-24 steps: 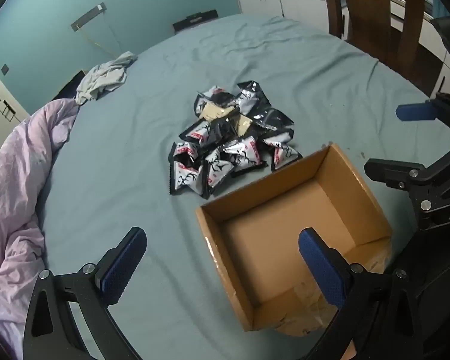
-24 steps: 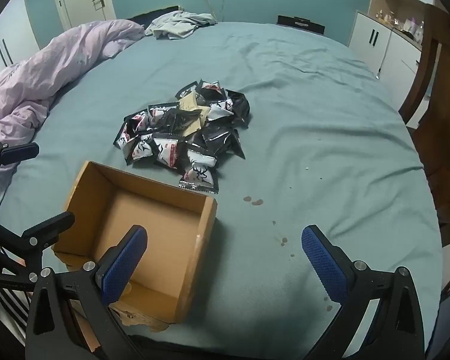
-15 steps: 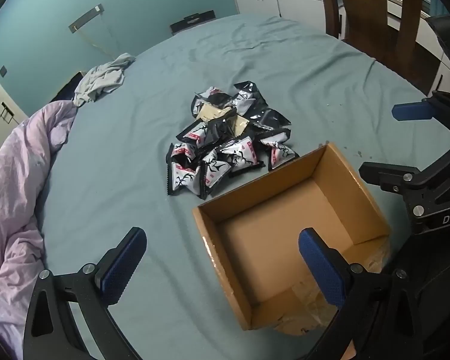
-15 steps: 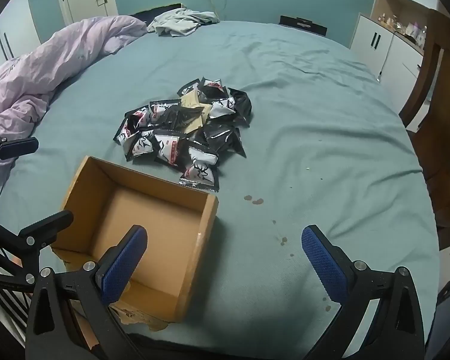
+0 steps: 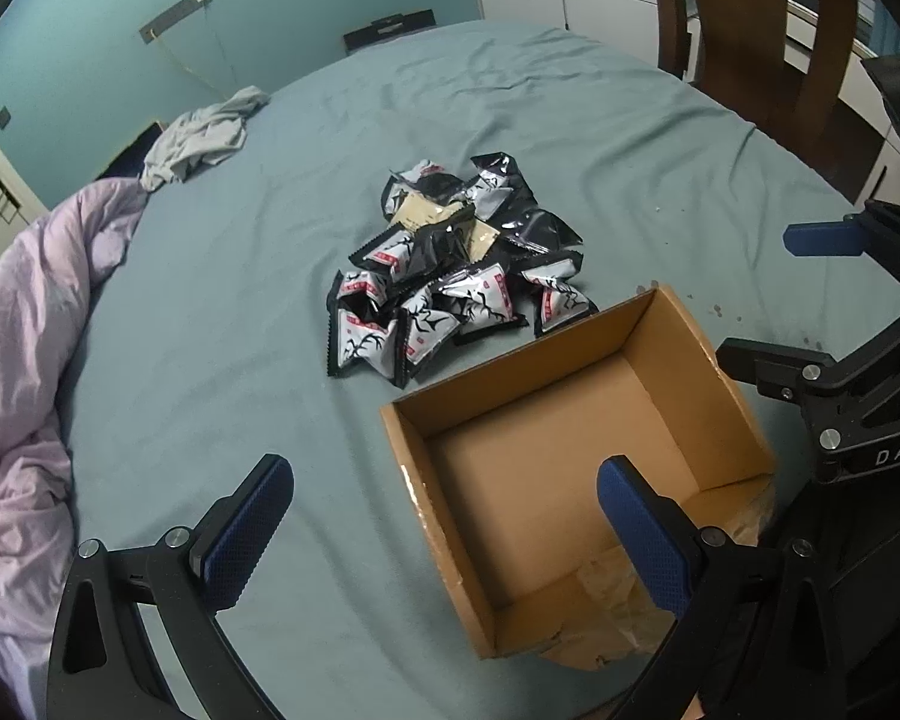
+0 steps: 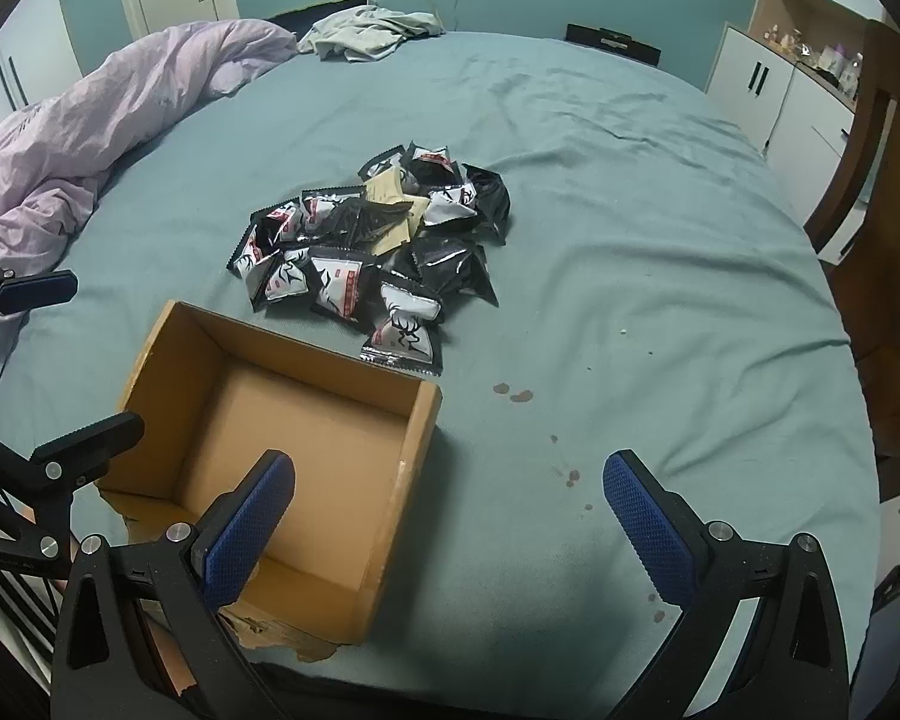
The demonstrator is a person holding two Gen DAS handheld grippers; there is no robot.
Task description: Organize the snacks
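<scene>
Both my tongs are wide, nothing held. My left gripper hovers over the near-left wall of the cardboard box; my right gripper hovers over the box's near-right wall. The box is open-topped with nothing inside and sits near the front edge of the bed, on the teal sheet. The snack packets are heaped mid-bed just beyond the box's far wall, the nearest one almost touching it. Pink duvet bunched along the left edge, grey garment at the far edge.
</scene>
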